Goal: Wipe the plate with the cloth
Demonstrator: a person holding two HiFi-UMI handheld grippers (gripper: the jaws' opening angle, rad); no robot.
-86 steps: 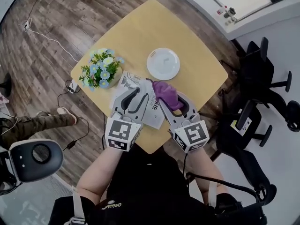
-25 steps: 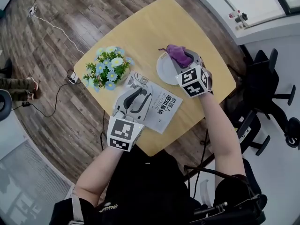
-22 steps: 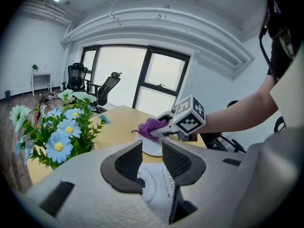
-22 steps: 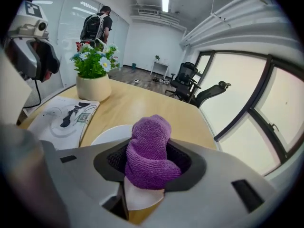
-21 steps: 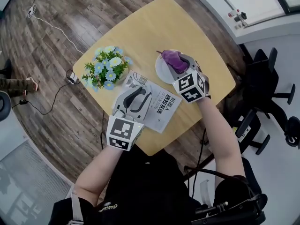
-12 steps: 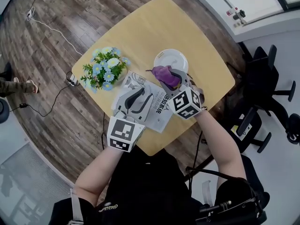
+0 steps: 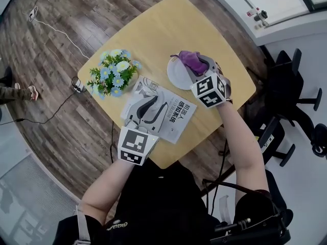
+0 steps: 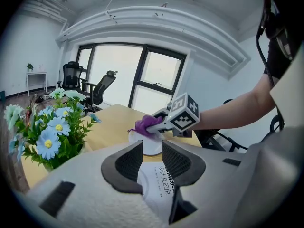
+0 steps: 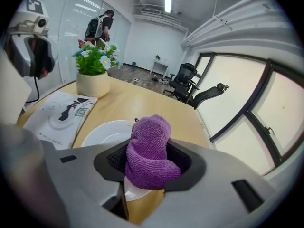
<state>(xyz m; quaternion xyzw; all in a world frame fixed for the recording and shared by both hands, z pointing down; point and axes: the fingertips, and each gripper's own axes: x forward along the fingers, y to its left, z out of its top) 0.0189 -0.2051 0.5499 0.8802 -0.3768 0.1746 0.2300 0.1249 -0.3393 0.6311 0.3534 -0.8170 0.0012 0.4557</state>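
Right gripper view shows the right gripper (image 9: 150,159) clamped on the single purple cloth (image 9: 149,141), which bulges between its jaws and hides the near rim of the one white plate (image 9: 100,133) just below and ahead. The left gripper (image 8: 151,149), jaws apart and empty, hangs over one booklet (image 8: 159,186) printed "设计及应用", with one flower pot (image 7: 113,73) to its left on the table (image 7: 153,28).

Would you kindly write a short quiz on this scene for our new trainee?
1. True or false: the right hand-held gripper is shut on the purple cloth.
2. What lies beneath the left hand-held gripper's open jaws? A) booklet B) laptop C) tray
3. Fill in: the cloth is held over the white ____.
Key: 1 true; 2 A; 3 plate.
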